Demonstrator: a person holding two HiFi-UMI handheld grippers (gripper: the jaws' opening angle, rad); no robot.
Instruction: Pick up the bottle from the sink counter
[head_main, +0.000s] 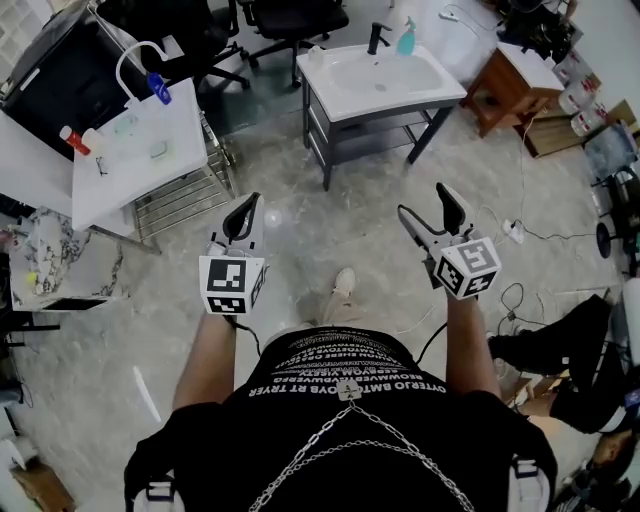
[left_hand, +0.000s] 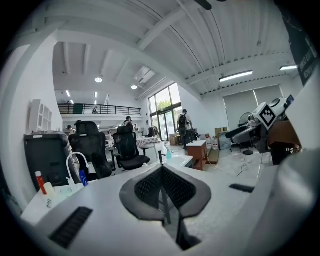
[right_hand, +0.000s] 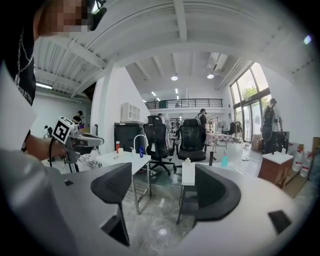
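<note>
Bottle (head_main: 406, 38) on sink counter (head_main: 325, 78), R of faucet (head_main: 377, 38)

The head view looks from up on the person's head, steeply down at the floor (head_main: 340, 232). The left gripper (head_main: 243, 212) and right gripper (head_main: 428, 210) are close below it. The sink counter (head_main: 345, 100) and white table (head_main: 130, 170) are far off near the top. The left gripper view sits just behind its own jaws and looks level across the room at the sink counter (left_hand: 181, 160), with the right gripper (left_hand: 231, 134) at its right side. The right gripper view looks the same way and has the left gripper (right_hand: 96, 141) at its left. All three views share the sink counter and white table
</note>
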